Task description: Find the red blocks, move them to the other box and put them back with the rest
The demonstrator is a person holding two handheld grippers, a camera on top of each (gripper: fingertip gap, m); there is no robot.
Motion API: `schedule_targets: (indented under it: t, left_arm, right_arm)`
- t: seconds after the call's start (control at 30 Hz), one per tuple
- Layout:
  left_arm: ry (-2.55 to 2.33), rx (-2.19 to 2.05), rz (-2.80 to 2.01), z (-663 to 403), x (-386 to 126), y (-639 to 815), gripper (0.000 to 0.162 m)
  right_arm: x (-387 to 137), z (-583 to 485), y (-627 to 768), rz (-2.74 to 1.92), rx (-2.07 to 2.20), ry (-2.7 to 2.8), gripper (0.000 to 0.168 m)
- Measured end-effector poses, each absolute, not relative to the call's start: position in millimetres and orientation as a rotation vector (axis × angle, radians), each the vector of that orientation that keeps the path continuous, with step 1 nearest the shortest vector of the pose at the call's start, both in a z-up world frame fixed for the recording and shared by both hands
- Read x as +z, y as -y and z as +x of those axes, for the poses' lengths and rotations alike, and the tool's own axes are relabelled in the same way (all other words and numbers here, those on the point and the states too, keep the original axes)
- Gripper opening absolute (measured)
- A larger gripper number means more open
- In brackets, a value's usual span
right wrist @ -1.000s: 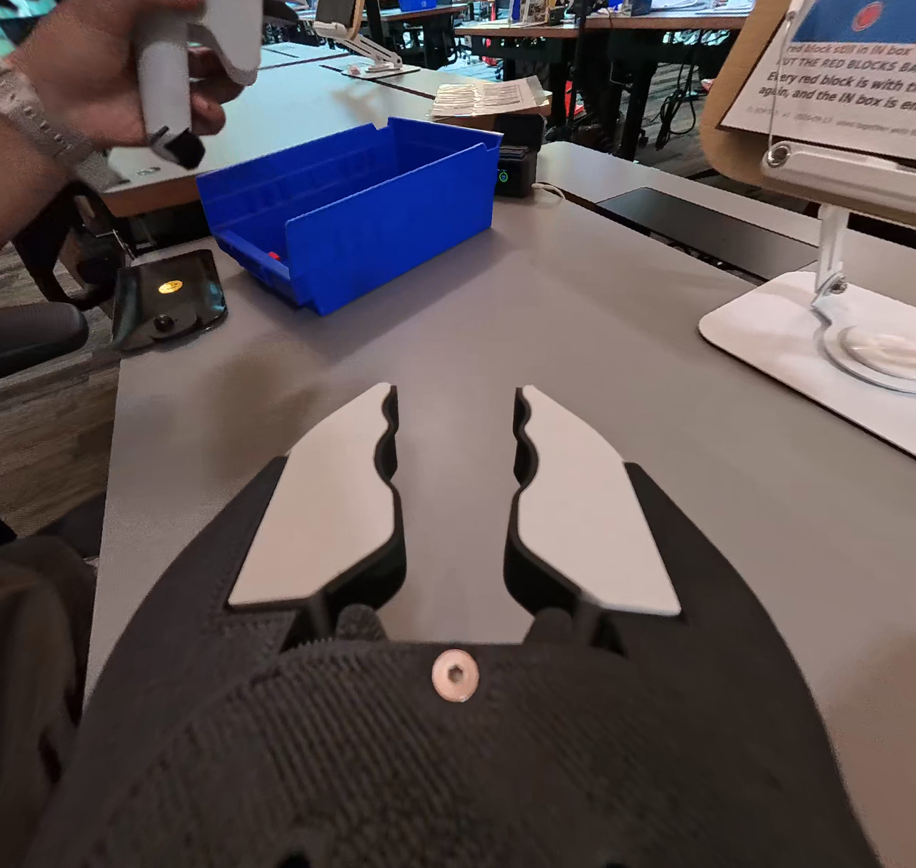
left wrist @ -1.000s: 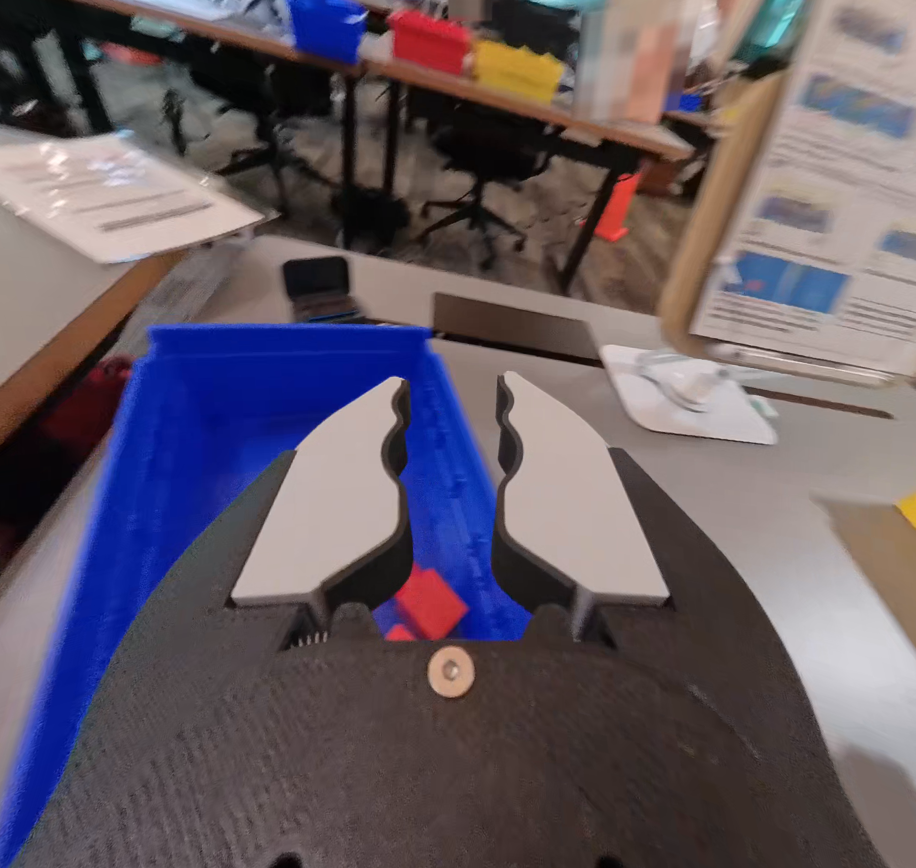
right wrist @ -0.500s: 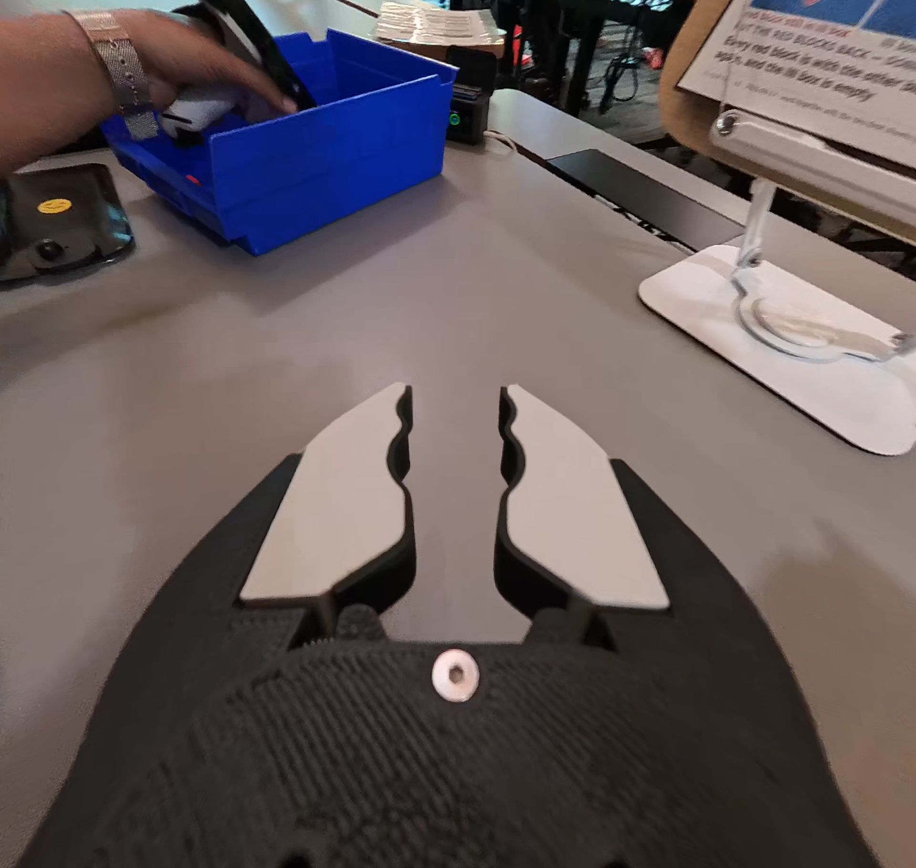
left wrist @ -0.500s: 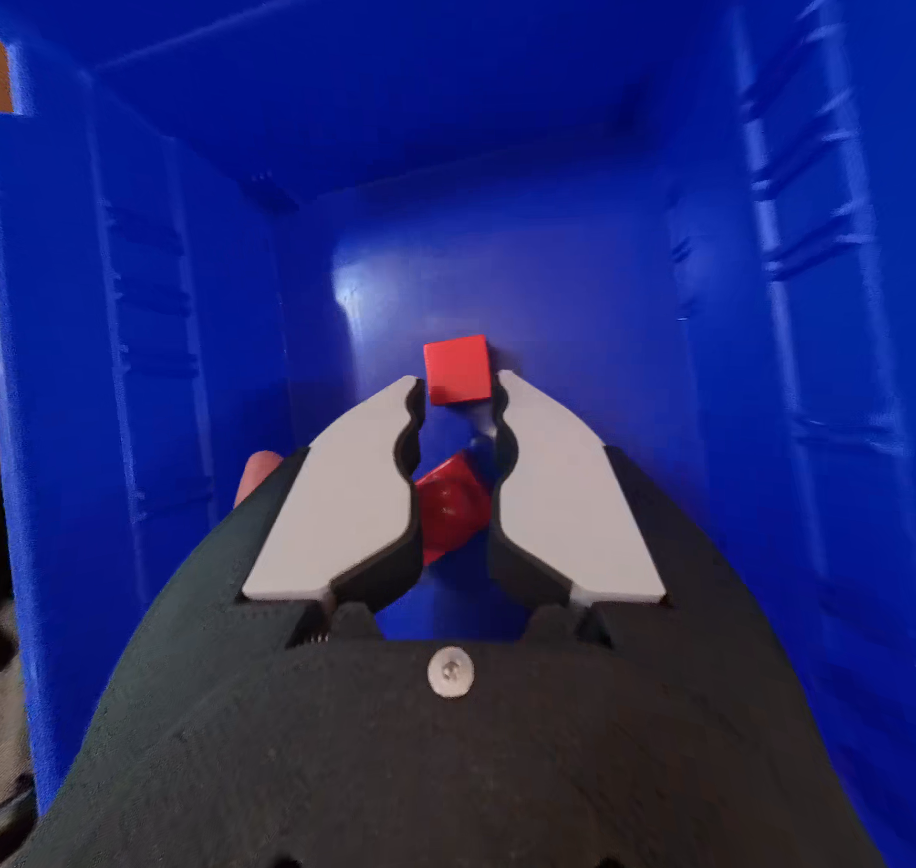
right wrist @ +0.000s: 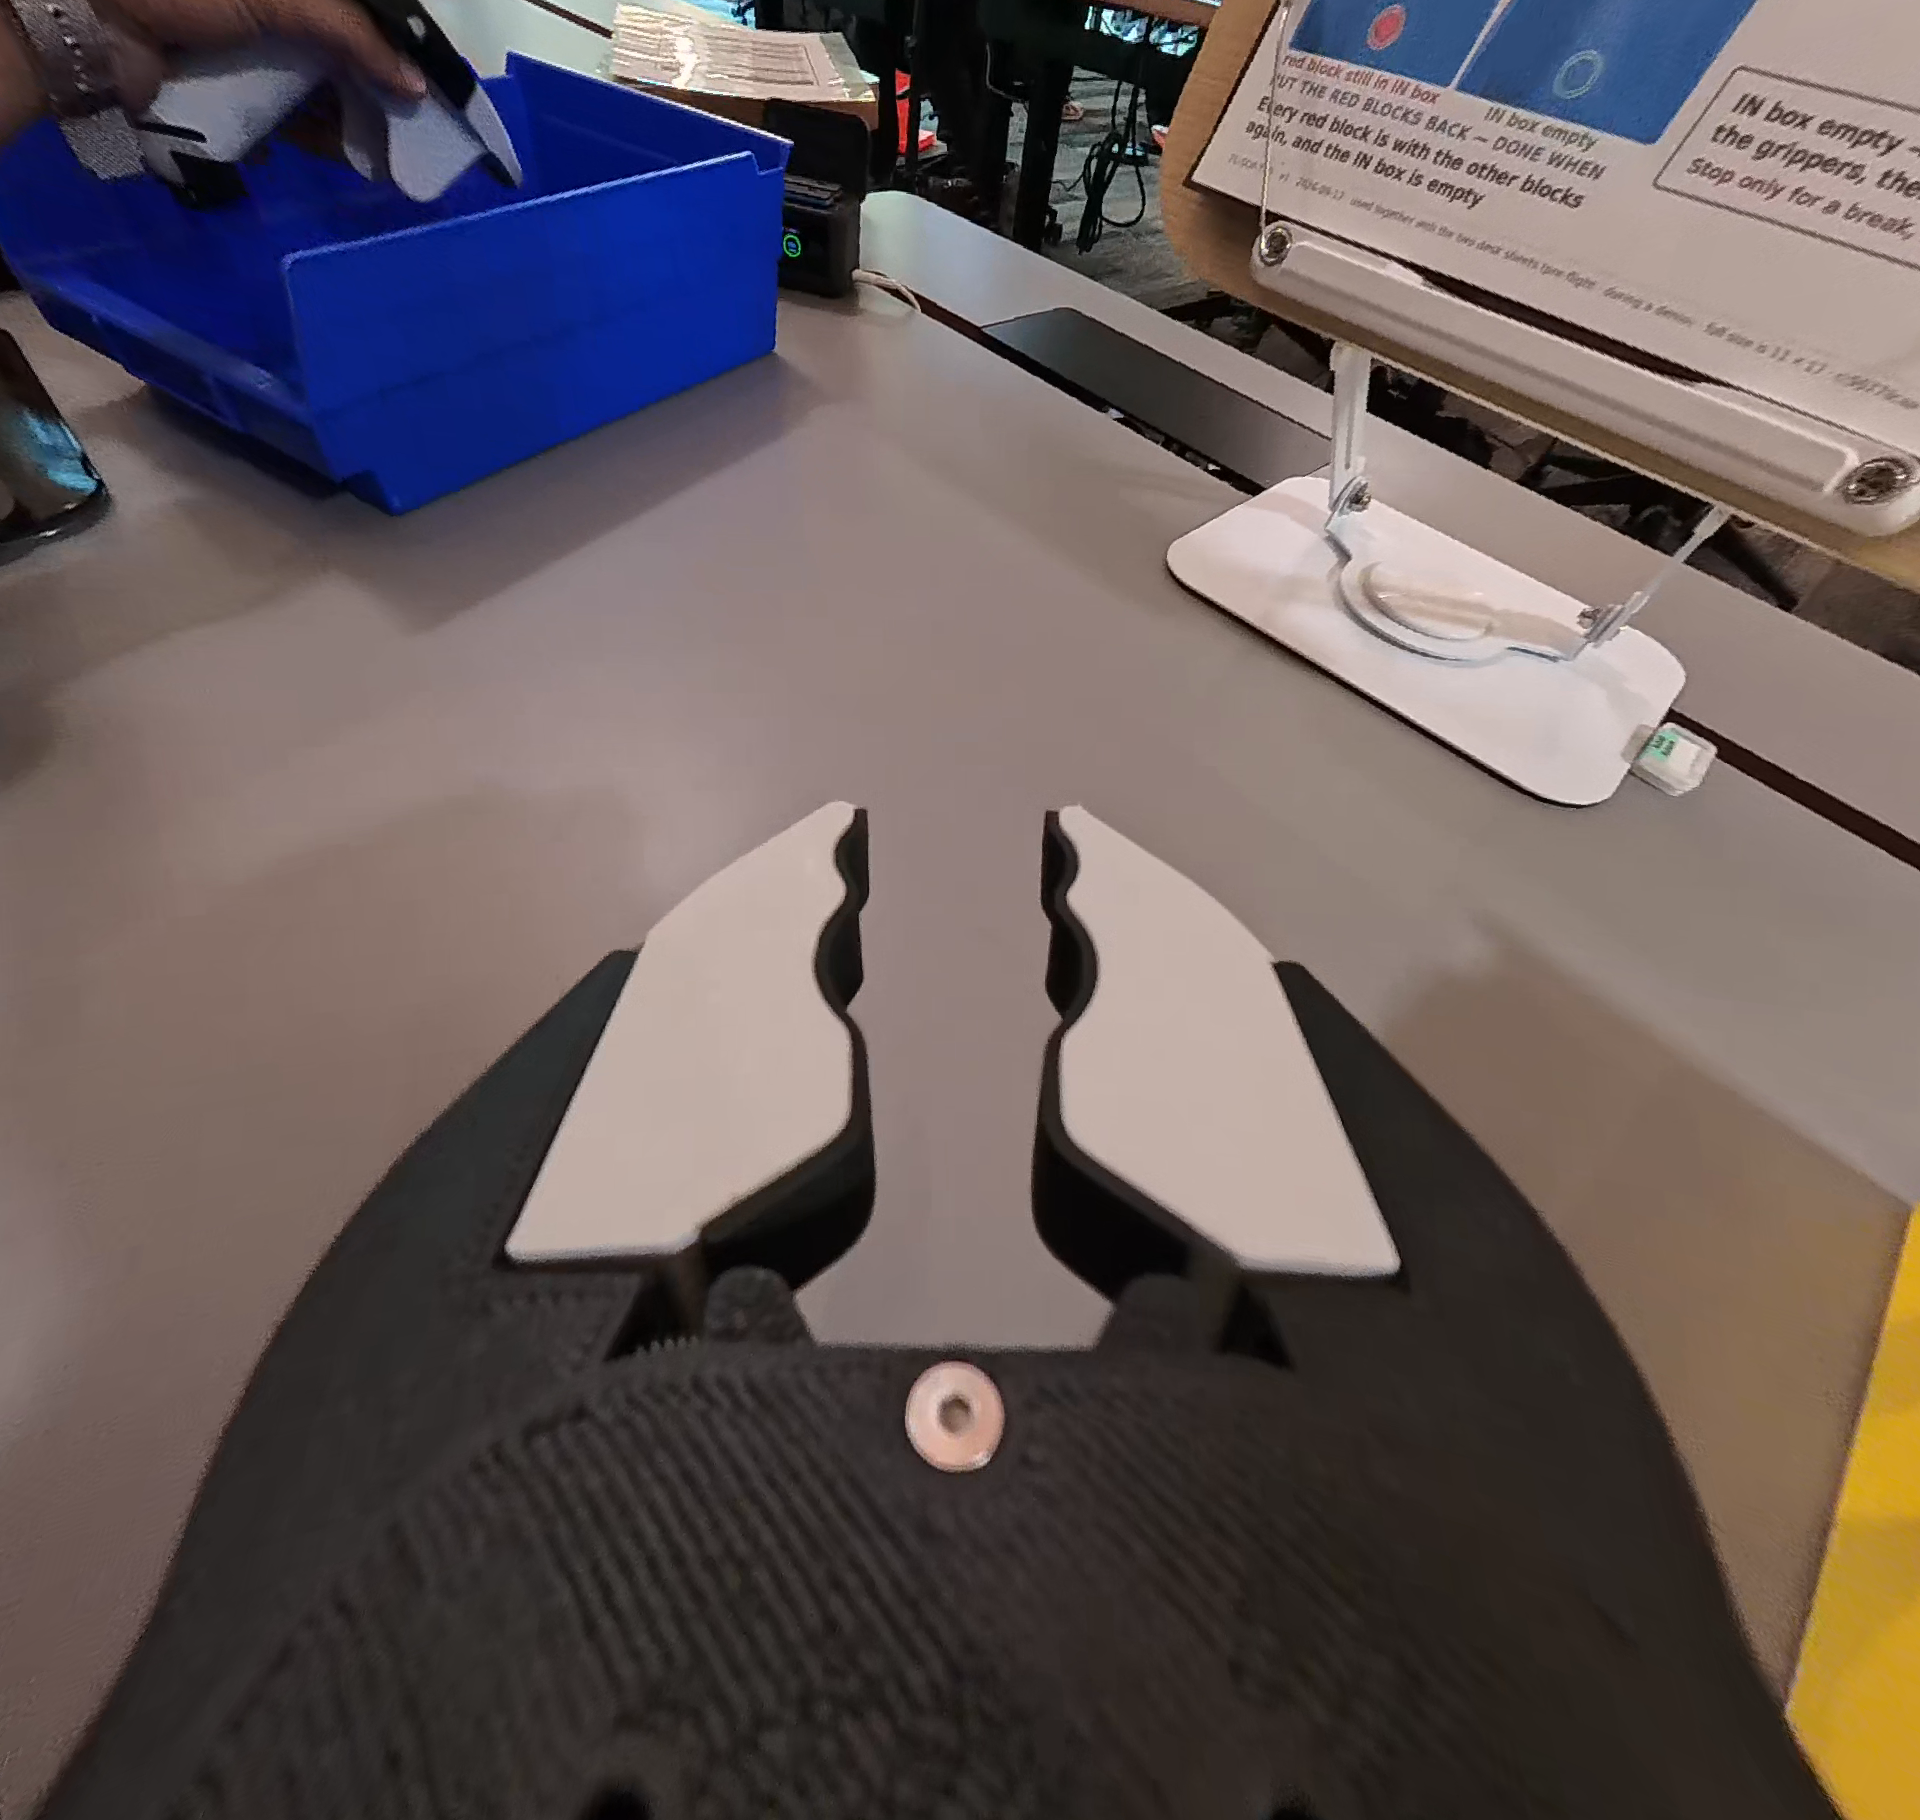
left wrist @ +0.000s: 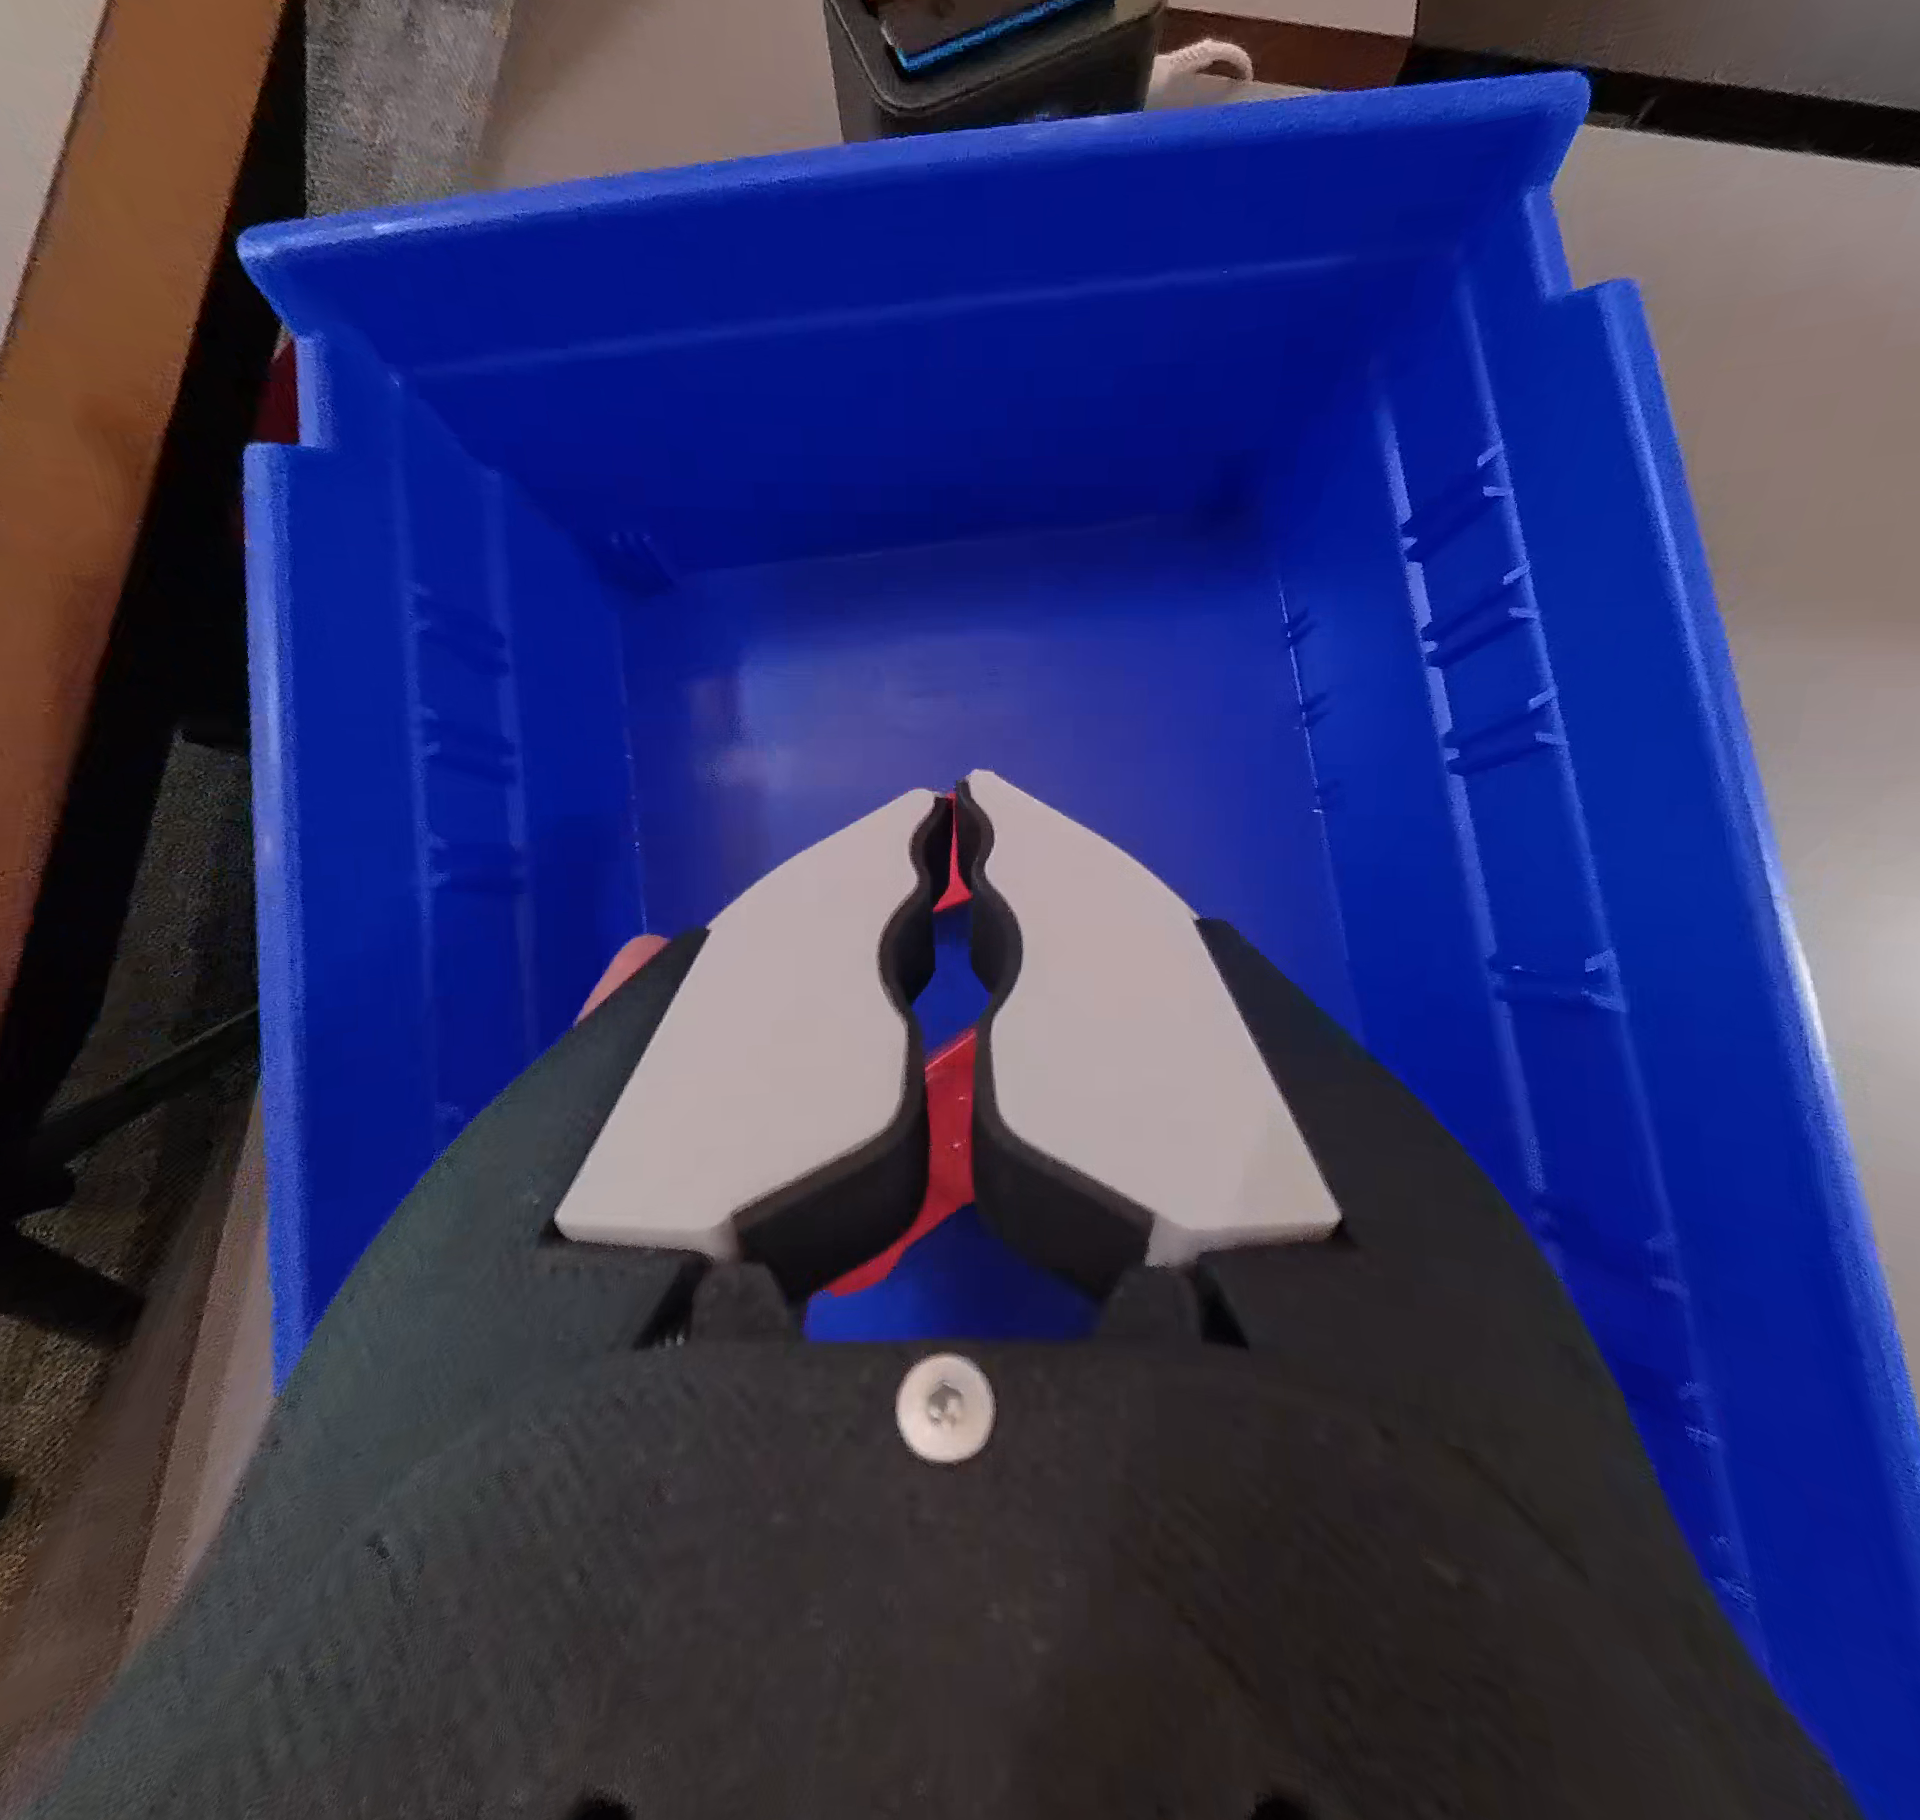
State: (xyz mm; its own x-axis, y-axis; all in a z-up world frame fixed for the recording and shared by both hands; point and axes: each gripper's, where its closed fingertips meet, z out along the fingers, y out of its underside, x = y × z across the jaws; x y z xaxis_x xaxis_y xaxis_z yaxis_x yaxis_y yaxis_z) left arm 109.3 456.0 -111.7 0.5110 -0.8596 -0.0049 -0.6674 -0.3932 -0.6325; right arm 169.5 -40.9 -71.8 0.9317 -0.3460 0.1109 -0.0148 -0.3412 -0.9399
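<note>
My left gripper (left wrist: 958, 796) is shut, with a sliver of a red block (left wrist: 951, 871) pinched between its tips, above the floor of the blue box (left wrist: 343, 731). A second red piece (left wrist: 951, 1116) shows through the gap lower down; I cannot tell whether it lies on the box floor. In the right wrist view the left gripper (right wrist: 468, 144) is held by a hand over the blue box (right wrist: 520, 347) at the far left. My right gripper (right wrist: 951, 820) is open and empty, hovering over the grey table (right wrist: 727, 648).
A black device (left wrist: 997, 4) stands just behind the box, and also shows in the right wrist view (right wrist: 821, 232). A board with sheets on a white stand (right wrist: 1434, 627) is at the right. A yellow object (right wrist: 1870, 1510) is at the right edge. Some 50 cm of space lies between my two pairs of fingers. The black device (left wrist: 997, 4) is about 20 cm from my left fingertips.
My left gripper went down into the blue box, closed its fingers on a red block and drew back up. My right gripper stayed open over the table.
</note>
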Motion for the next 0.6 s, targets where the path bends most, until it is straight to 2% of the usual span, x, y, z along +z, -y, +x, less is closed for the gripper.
schedule_targets:
  t: [0.1, 0.2, 0.3, 0.33, 0.37, 0.53, 0.6]
  left_arm:
    - [-1.275, -0.43, -2.246, 106, -131, -455, 0.025]
    - [-1.289, -0.382, -2.309, 103, -158, -457, 0.033]
    - [-1.309, -0.331, -2.27, 104, -157, -463, 0.029]
    - [-1.295, -0.37, -2.261, 107, -152, -463, 0.006]
    - [-1.251, -0.447, -2.252, 112, -143, -462, 0.003]
    - [-1.168, -0.512, -2.204, 113, -119, -469, 0.003]
    - [-1.188, -0.475, -2.227, 108, -128, -470, 0.019]
  right_arm:
    - [-75, 167, 36, -1.911, -0.333, -0.246, 0.032]
    - [-79, 165, 33, -1.936, -0.344, -0.219, 0.033]
    - [-81, 164, 32, -1.948, -0.361, -0.2, 0.033]
    - [-82, 164, 32, -1.952, -0.363, -0.197, 0.033]
    - [-82, 164, 31, -1.954, -0.365, -0.197, 0.033]
    - [-83, 165, 32, -1.955, -0.372, -0.201, 0.033]
    - [-83, 165, 33, -1.955, -0.369, -0.202, 0.033]
